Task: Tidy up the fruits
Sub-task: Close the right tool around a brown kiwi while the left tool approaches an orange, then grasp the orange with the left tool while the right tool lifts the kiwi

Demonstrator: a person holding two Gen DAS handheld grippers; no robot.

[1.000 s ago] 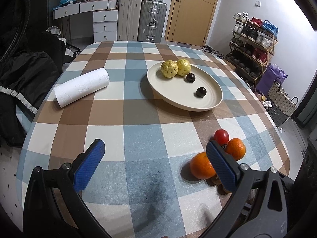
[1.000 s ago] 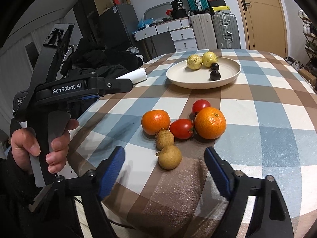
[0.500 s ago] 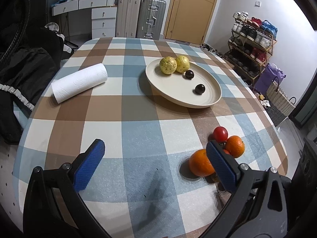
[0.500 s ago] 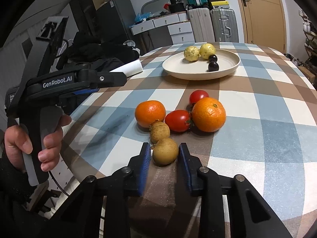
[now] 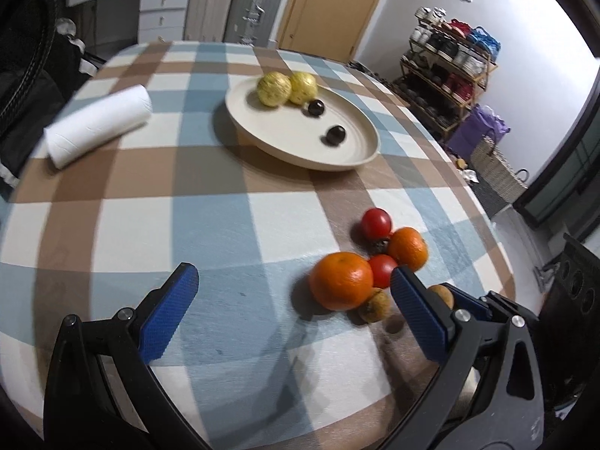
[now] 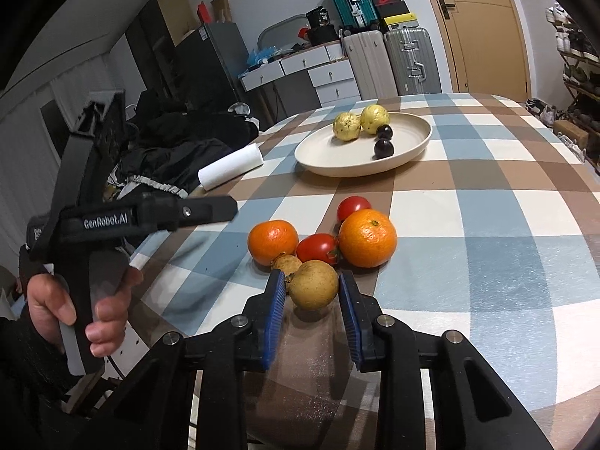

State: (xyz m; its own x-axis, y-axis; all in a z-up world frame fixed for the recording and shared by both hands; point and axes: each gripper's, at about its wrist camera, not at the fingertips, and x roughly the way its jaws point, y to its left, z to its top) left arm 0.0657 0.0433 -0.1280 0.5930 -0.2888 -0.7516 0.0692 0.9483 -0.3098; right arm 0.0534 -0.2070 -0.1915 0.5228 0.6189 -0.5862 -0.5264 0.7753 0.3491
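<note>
Holding four fruits, your cream plate [image 6: 412,148] carries two yellow ones and two dark ones. Loose oranges [image 6: 367,238] and tomatoes [image 6: 318,248] cluster nearer you. Your right gripper [image 6: 313,302] clamps a round brown longan [image 6: 313,290]; long axis unclear. Your left gripper [image 5: 294,315] hangs wide open, hiding part of another longan [image 5: 375,304].

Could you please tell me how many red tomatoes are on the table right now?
2: one tomato behind the big orange, another tomato between both oranges. None appears hidden.
</note>
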